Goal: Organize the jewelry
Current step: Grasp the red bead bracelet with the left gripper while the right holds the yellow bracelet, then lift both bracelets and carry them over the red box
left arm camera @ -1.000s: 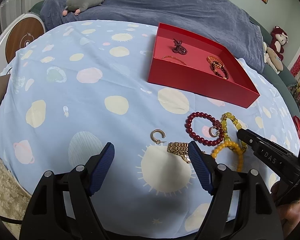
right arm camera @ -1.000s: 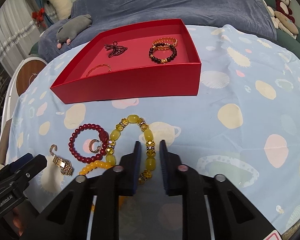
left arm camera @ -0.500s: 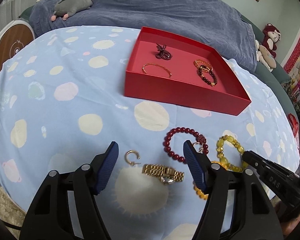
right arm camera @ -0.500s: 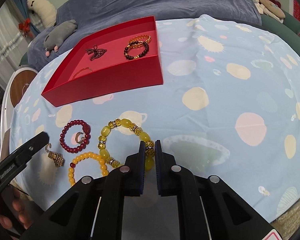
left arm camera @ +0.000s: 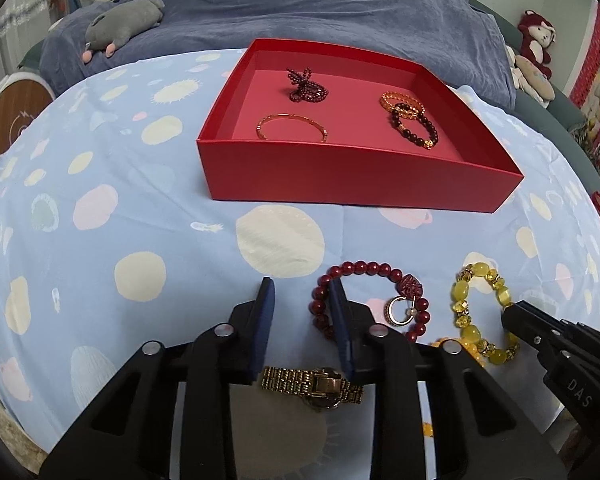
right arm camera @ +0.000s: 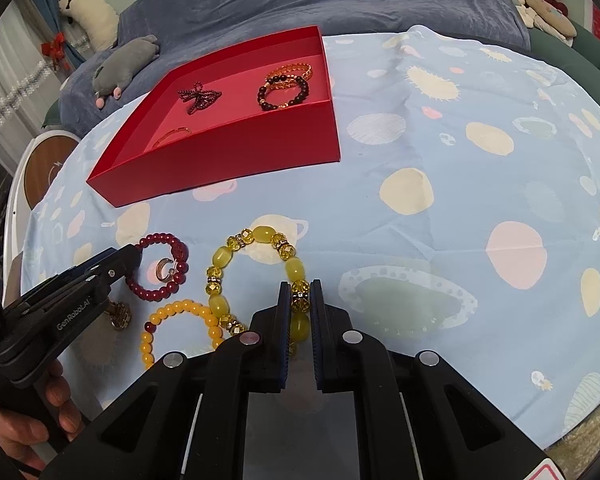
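The yellow bead bracelet (right arm camera: 256, 276) lies on the blue patterned cloth (right arm camera: 440, 184) in the lower middle of the right wrist view, and the right hand-held gripper (right arm camera: 300, 300) is closed on its near side, blue pads pinching a faceted bead between them. At the lower right of the left wrist view the same bracelet (left arm camera: 480, 312) shows with that gripper's black tip (left arm camera: 516, 316) on it.

Just left of it in the right wrist view lie an orange bead bracelet (right arm camera: 176, 320) and a dark red bead bracelet (right arm camera: 160, 268) with a small gold hoop earring (right arm camera: 165, 270) inside its loop.

The left hand-held gripper (left arm camera: 302, 320) points down at the lower middle of its own view, its jaws closing. A gold watch (left arm camera: 312, 384) lies across the gap deep between the fingers, near their base; whether the pads touch it I cannot tell. Its right finger (left arm camera: 340, 320) overlaps the red bracelet's (left arm camera: 364, 300) left edge.

Further up the cloth sits the red box (left arm camera: 360, 184), centre of the left wrist view and upper left of the right wrist view. Inside lie a thin gold bangle (left arm camera: 292, 126), a tangled dark red strand (left arm camera: 306, 86), a gold chain bracelet (left arm camera: 402, 100) and a dark bead bracelet (left arm camera: 416, 130) touching it.

A grey plush toy (left arm camera: 120, 28) rests on the blue blanket (left arm camera: 340, 12) beyond, upper left
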A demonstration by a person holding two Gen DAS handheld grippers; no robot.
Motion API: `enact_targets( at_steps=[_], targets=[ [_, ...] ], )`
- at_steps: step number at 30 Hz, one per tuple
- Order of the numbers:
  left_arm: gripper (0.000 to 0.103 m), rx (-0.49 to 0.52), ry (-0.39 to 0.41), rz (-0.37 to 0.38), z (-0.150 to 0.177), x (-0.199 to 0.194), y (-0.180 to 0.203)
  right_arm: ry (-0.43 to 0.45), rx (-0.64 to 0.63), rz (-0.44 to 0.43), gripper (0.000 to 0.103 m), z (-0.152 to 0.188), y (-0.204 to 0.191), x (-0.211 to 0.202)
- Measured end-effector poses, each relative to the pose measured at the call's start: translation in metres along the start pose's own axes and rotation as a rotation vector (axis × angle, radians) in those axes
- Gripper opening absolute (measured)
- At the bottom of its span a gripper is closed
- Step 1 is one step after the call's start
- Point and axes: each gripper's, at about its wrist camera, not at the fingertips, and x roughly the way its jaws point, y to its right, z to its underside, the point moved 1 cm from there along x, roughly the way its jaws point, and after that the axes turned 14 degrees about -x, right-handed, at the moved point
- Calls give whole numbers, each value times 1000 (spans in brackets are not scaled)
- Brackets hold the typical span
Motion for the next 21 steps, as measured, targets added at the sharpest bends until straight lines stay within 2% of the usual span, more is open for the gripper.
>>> enact_targets(
  at_steps=[3,10,21],
  targets=[
    [8,19,-3,2,1,1,3,1,0,-1,9,0,1,0],
    [7,-7,-3,32,-2,-7,0,39,10,0,8,-3,2,-11],
    [7,-35,54,115,-20,-50,4,136,33,-6,8,-15,9,-43]
  ],
)
